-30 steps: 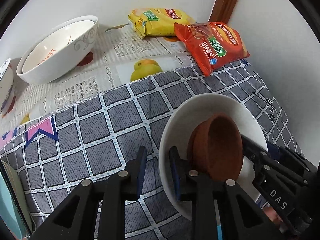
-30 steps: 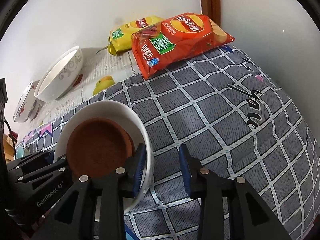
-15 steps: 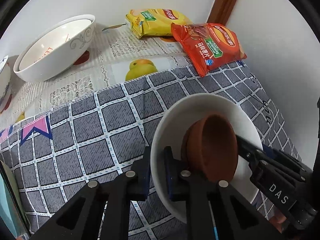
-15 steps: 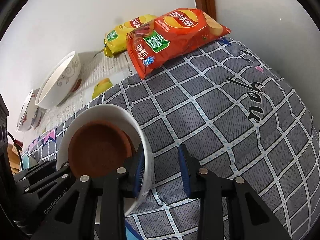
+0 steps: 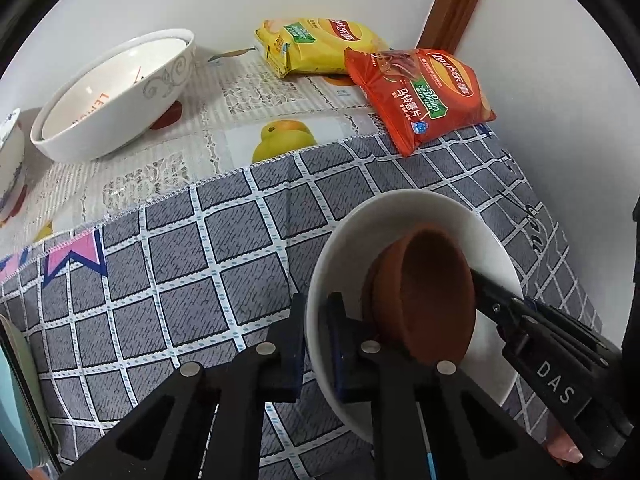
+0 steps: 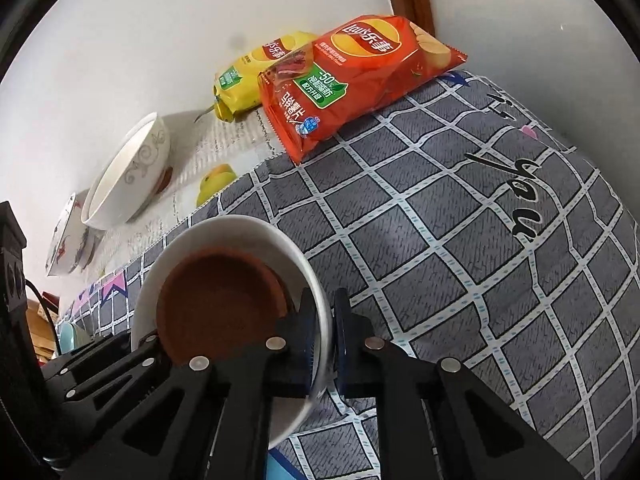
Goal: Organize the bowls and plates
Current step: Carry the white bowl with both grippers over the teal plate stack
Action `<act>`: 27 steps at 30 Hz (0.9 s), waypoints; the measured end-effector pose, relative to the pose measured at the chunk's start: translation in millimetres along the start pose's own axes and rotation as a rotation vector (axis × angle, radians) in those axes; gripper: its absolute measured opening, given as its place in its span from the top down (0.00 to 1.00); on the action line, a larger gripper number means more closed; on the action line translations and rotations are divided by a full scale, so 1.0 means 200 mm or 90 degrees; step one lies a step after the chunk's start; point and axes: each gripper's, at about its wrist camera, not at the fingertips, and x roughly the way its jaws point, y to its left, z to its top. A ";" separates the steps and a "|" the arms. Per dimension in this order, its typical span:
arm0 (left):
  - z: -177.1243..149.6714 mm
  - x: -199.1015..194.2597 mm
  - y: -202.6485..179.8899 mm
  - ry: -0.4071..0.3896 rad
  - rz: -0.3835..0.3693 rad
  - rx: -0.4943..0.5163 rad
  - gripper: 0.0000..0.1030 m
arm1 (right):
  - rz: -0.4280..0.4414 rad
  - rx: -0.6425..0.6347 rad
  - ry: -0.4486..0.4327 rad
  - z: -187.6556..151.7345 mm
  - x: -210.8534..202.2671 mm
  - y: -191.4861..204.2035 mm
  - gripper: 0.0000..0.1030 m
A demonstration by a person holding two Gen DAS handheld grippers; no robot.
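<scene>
Left wrist view: your left gripper (image 5: 317, 344) had just clamped the white bowl's (image 5: 472, 220) near rim; your right gripper (image 6: 326, 340) had pinched the opposite rim. A brown bowl (image 5: 432, 300) sat inside, above the checked cloth (image 5: 180, 264). Beyond stood a large patterned bowl (image 5: 116, 92).

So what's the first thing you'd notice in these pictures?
A white bowl with a brown bowl inside sits on the grey checked cloth, pinched at opposite rims by the left gripper and right gripper. Behind, a red chip bag lies by the wall.
</scene>
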 end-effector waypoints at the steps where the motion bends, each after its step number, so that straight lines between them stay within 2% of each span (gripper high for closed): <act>1: 0.00 0.00 0.00 0.001 -0.003 -0.002 0.90 | -0.001 -0.001 0.001 0.00 0.00 0.00 0.91; 12: -0.05 -0.12 0.05 -0.012 -0.008 -0.014 0.90 | 0.012 0.008 -0.003 -0.06 -0.09 0.05 0.91; 27: -0.14 -0.40 0.27 -0.048 -0.008 -0.046 0.90 | 0.021 -0.033 -0.032 -0.15 -0.26 0.35 0.91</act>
